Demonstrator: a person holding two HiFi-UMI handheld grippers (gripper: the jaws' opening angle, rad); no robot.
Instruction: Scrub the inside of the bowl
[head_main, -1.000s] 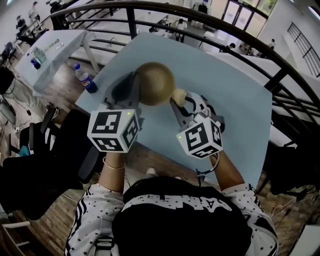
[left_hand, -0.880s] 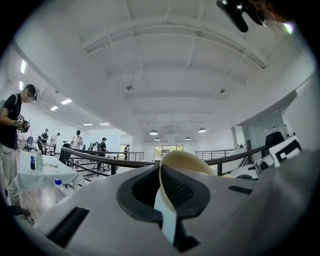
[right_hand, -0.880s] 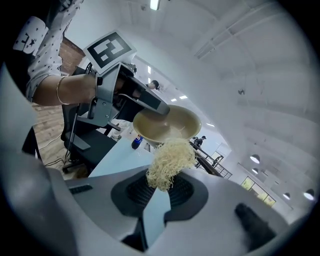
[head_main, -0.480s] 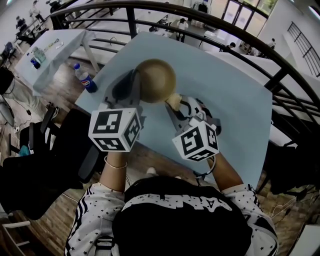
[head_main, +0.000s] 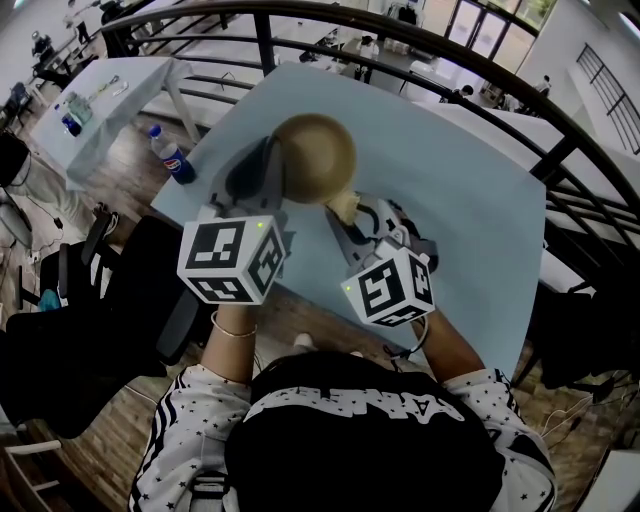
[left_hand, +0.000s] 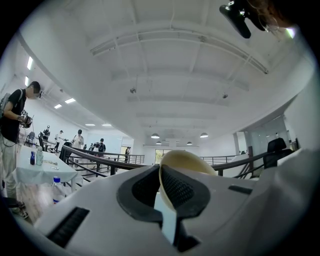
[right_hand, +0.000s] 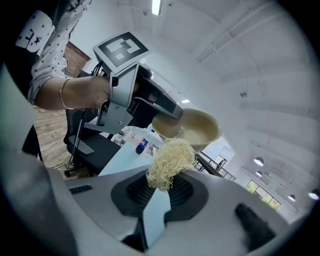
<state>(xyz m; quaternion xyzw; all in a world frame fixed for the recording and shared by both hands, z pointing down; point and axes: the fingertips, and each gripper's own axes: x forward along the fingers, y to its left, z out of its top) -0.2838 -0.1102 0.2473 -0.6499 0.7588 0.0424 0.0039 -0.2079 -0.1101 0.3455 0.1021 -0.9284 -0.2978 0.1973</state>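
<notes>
A tan bowl hangs tipped on its side above the light blue table, its underside toward the head view. My left gripper is shut on the bowl's left rim; in the left gripper view the thin cream rim runs between the jaws of that gripper. My right gripper is shut on a pale fibrous scrubber just below the bowl's near edge. In the right gripper view the scrubber sticks up from this gripper, a little short of the bowl's open inside.
A blue-capped bottle stands on the wood floor left of the table. A black chair is at the table's near left corner. A dark railing curves behind the table, and a white table stands far left.
The right gripper and scrubber have shifted slightly left and back toward me, from beside the bowl's right edge to under its near edge. The left gripper and bowl have stayed put.
</notes>
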